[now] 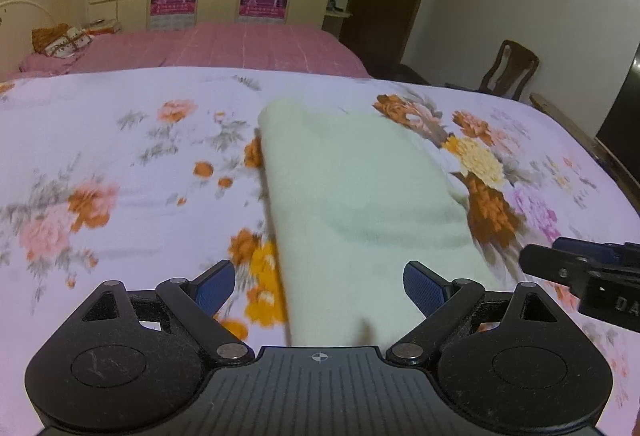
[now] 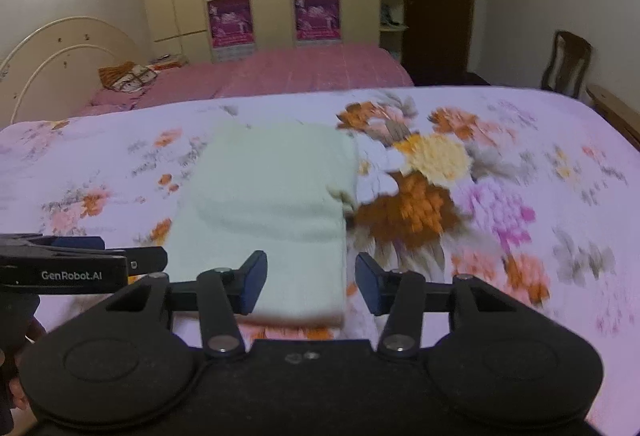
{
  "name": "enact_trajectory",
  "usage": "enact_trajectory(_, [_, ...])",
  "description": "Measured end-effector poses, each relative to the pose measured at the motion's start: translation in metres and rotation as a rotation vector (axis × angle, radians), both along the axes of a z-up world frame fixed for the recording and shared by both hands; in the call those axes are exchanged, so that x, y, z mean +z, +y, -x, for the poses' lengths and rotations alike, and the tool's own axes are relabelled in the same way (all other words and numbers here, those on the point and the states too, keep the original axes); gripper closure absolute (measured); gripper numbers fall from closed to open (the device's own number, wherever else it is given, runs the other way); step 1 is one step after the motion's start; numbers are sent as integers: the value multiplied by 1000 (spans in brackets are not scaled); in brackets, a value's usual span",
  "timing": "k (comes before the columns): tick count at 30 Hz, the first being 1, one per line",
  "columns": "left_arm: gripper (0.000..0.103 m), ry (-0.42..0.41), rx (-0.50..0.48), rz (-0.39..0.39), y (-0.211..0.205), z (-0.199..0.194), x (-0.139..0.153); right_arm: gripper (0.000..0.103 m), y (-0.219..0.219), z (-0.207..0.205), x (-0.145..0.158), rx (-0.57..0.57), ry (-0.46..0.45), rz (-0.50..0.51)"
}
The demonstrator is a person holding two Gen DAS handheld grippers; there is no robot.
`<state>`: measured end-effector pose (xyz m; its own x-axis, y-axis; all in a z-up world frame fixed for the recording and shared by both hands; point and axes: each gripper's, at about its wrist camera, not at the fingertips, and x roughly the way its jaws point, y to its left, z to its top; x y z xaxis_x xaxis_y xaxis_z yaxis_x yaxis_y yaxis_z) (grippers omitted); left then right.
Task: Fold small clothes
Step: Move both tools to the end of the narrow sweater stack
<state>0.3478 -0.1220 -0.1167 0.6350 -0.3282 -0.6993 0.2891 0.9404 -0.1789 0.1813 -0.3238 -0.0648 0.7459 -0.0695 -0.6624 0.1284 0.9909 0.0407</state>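
Flowery bed (image 1: 120,140) under a pale green cloth (image 1: 360,196) lying folded and flat, both left tongs (image 1: 319,288) and right tongs (image 2: 311,286) apart and empty above its near edge, likely fold done, next maybe another fold.

We are holding both grippers tilted downward, side by side. Our left gripper (image 1: 319,286) is standing with its jaws spread wide, its blue pads (image 1: 216,286) gripping nothing. Our right gripper (image 2: 310,286) is standing with its jaws about half apart, its pads (image 2: 254,286) also pressing on nothing. In the left wrist view, the right gripper is showing at the right edge; in the right wrist view, the left gripper (image 2: 132,262) is showing at the left edge, with part of a hand (image 2: 24,340) gripping its handle.
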Motion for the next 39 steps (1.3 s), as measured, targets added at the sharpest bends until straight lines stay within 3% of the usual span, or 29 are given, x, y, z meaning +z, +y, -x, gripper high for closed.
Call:
enact_trajectory(9, [12, 40, 110, -25, -19, -58, -22, 56, -22, -67, -22, 56, 5, -37])
enact_trajectory(16, [12, 81, 140, 10, -25, -84, -52, 56, -38, -101, -43, 77, -12, -66])
enact_trajectory(19, [6, 88, 139, 21, -26, -85, -61, 58, -42, -112, -69, 100, 64, -40])
enact_trajectory(24, [6, 69, 138, 40, -21, -89, -53, 58, -64, -107, -69, 92, 52, -183])
enact_trajectory(27, [4, 94, 137, 58, -21, -99, -59, 38, -71, -111, -68, 77, 38, -197])
enact_trajectory(32, [4, 100, 146, 86, -22, -102, -62, 38, -84, -113, -74, 46, 43, -327])
enact_trajectory(37, [4, 102, 138, 91, -29, -108, -64, 30, -84, -117, -74, 49, 45, -290])
enact_trajectory(39, [4, 102, 133, 94, -32, -110, -65, 27, -85, -120, -79, 37, 52, -326])
